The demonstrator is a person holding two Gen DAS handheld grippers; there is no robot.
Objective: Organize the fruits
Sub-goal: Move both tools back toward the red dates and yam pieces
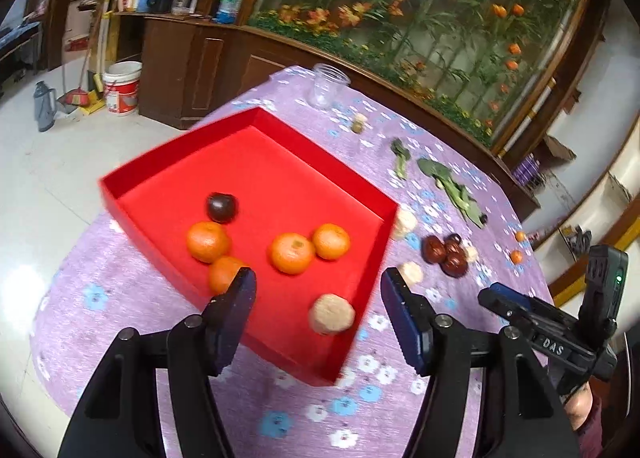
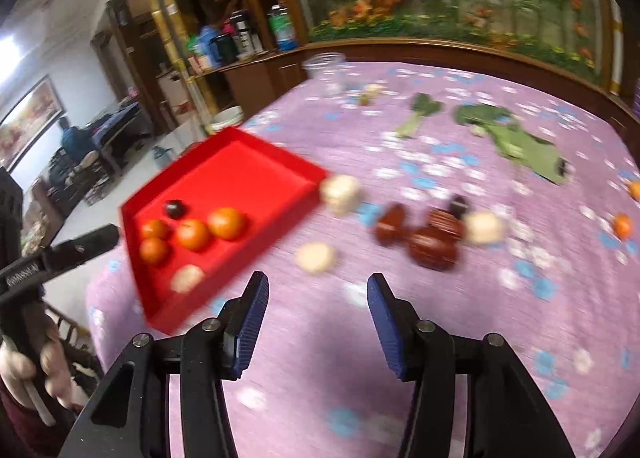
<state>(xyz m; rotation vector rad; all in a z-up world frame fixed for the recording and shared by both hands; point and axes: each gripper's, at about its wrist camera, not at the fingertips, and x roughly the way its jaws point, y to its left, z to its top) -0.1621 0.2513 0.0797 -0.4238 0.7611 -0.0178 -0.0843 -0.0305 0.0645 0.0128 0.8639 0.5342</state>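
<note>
Red tray (image 1: 256, 162) on bench (image 2: 440, 338) holds four oranges, dark fruit, pale ball. Left gripper (image 1: 318, 290) half-wide, empty, above tray's 6 o'clock edge. Right gripper (image 2: 318, 298) narrower, empty. Next: pale ball (image 2: 316, 257) at its 12 o'clock; widen, centre, descend slowly.

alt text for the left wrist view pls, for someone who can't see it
The open, empty left gripper hovers over a red tray on a purple flowered tablecloth. The tray holds four oranges, a dark round fruit and a beige ball. To the right, dark red fruits, more beige balls and leafy greens lie on the cloth.
</note>
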